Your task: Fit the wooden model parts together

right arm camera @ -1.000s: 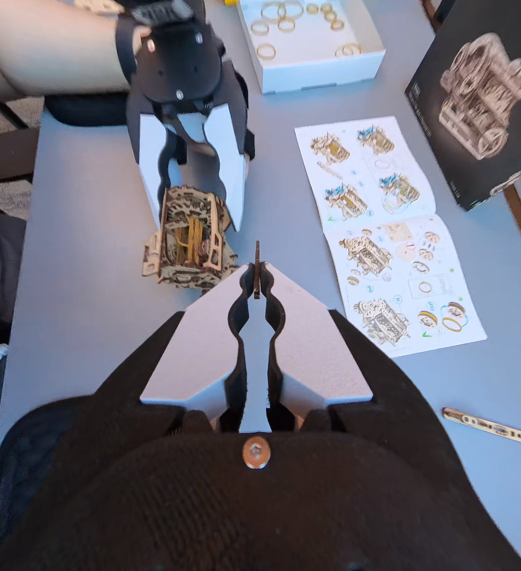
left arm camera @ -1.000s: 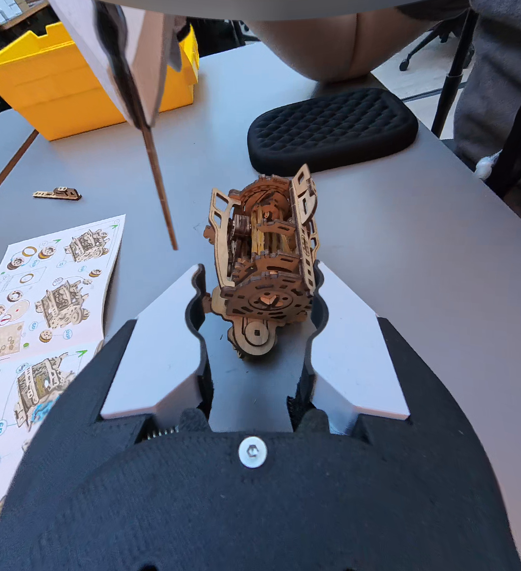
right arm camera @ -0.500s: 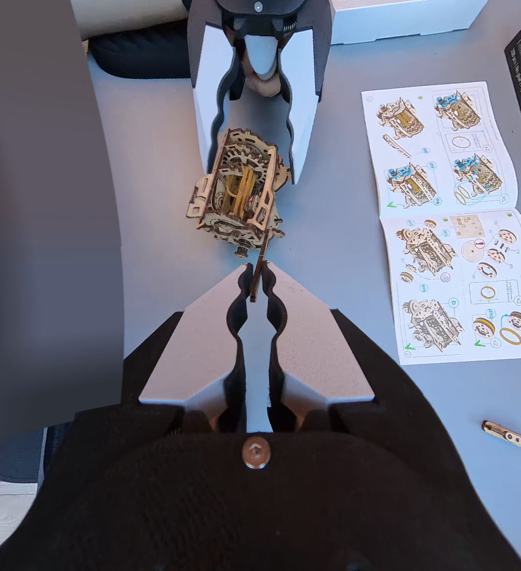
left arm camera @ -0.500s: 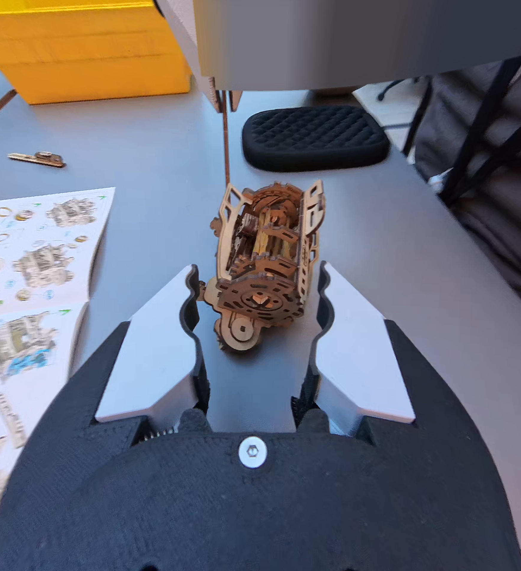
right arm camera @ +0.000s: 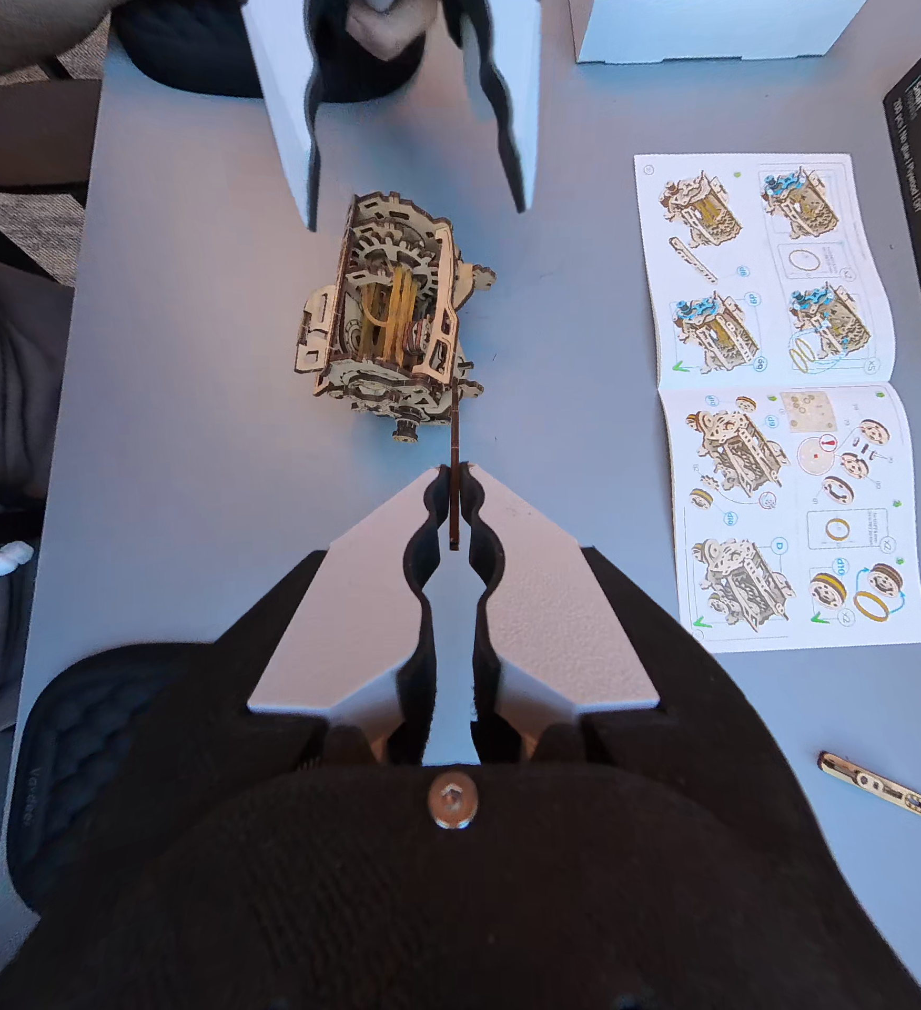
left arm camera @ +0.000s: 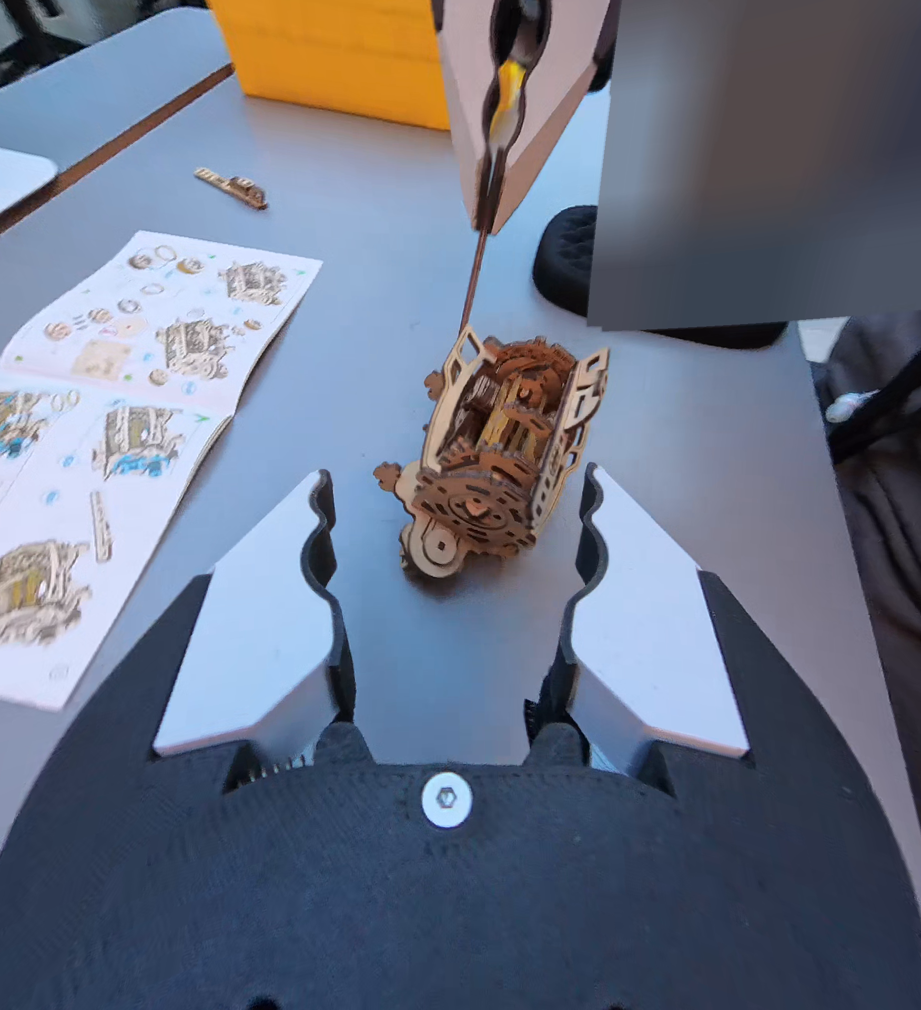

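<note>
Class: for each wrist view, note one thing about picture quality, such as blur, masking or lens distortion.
Left wrist view: the instruction booklet is smeared by motion blur, and a grey masking patch covers the upper right. Right wrist view: the left claw at the top is blurred, while the wooden model is sharp; table edges splay from the wide lens.

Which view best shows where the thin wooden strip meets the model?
The left wrist view: the strip hangs from the right gripper, its tip at the model's upper frame corner. The right wrist view shows it edge-on, its tip against the model's near edge.

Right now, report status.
Left claw open, short of wooden model. Right claw shut on thin wooden strip, tip at model's corner. Nothing in the way.
</note>
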`<state>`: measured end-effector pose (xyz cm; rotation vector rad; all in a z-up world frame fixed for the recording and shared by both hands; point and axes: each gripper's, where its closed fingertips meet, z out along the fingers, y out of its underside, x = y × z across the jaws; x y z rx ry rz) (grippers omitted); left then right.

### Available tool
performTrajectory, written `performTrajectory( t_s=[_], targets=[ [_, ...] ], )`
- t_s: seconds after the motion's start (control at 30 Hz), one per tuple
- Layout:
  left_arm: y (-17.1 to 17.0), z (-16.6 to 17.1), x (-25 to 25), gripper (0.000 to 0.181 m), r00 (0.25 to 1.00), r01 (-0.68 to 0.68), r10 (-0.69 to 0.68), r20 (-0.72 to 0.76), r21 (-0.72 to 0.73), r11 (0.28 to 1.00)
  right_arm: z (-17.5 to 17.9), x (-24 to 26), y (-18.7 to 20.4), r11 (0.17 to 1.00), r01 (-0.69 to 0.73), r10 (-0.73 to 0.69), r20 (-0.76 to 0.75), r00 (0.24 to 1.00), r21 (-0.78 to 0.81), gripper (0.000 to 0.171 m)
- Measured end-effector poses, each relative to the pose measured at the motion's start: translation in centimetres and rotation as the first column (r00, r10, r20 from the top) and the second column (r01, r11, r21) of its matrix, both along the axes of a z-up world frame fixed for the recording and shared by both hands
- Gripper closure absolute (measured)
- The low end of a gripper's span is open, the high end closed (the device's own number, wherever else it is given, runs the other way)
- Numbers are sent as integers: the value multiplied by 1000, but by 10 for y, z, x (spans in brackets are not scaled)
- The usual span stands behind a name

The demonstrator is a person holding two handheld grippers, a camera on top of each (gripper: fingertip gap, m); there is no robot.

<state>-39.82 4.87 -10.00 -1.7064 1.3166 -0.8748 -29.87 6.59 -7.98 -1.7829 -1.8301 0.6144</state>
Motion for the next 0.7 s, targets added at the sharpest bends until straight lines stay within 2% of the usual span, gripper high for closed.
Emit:
performTrajectory(
  t_s=[0.1,0.2,0.3,0.43,0.57,0.7],
  targets=[
    [-3,-11,-8,99,988,-147,149,-38,64,987,5,7,3,1000,18,-18,14,1000,-3,170],
    [-3,-12,-11,114,977,-207,212,-35,118,971,11,7,20,996,74,-73,-25,997,47,170],
    [-3,-12,-10,116,982,-179,182,-38,76,981,8,-8,13,999,17,-20,-96,995,-33,170],
    [3,-22,-11,115,984,-162,158,-85,-34,986,-3,-12,4,998,-11,7,-63,998,-69,170],
    [20,-23,-17,122,978,-170,170,-122,8,985,0,-5,-6,999,-8,7,-21,1000,-50,170],
    [28,-23,-14,127,982,-141,138,-128,-17,990,1,-2,-18,997,-10,11,14,1000,-75,170]
  ],
)
